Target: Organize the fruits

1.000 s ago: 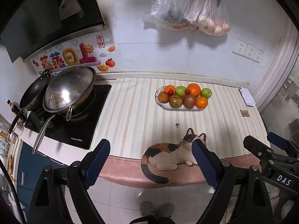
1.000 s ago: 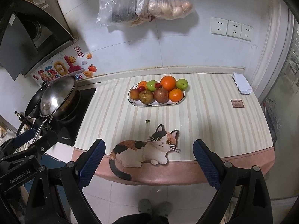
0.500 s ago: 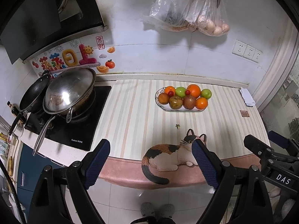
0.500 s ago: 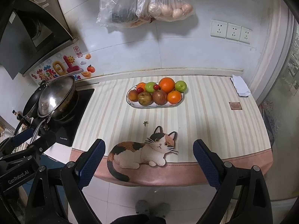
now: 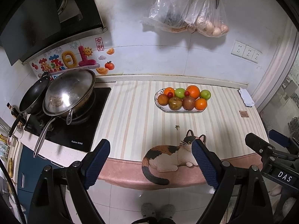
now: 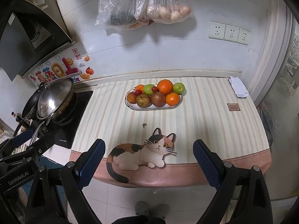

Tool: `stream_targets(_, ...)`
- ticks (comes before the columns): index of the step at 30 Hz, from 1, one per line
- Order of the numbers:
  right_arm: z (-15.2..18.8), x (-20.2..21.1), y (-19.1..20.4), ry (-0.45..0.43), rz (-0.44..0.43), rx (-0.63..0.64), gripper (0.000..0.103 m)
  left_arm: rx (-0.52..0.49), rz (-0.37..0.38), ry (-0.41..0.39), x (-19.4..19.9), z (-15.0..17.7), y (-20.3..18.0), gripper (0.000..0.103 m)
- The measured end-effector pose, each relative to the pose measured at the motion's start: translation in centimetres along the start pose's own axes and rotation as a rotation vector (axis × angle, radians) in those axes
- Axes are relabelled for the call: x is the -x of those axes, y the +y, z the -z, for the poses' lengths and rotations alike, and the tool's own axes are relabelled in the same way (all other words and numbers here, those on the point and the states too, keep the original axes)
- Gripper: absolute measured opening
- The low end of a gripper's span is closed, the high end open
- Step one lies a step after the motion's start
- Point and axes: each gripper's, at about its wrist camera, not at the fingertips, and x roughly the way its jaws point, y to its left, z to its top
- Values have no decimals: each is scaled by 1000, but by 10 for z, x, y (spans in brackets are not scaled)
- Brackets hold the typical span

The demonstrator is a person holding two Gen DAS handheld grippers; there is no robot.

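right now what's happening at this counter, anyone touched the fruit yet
Nothing is being handled. A person holds the left gripper and the right gripper off the counter's near edge, both open and empty. The fruit sits piled on the oval plate near the back wall: oranges, green and red apples, small red fruits. A cat-shaped mat lies at the counter's front edge.

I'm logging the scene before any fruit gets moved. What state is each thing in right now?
Left claw: open, empty, off the counter edge.
Right claw: open, empty, off the counter edge.
Plate: on the counter, heaped with fruit.
Wok: on the stove, tilted.
Bags: hanging on the wall, filled.
Cloth: crumpled, by the wall.
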Motion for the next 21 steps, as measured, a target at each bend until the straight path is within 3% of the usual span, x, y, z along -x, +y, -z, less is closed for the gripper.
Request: stream_targets(21, -1, 8, -2, -16, 9, -5, 97, -12, 10, -3, 2, 0, -1, 89)
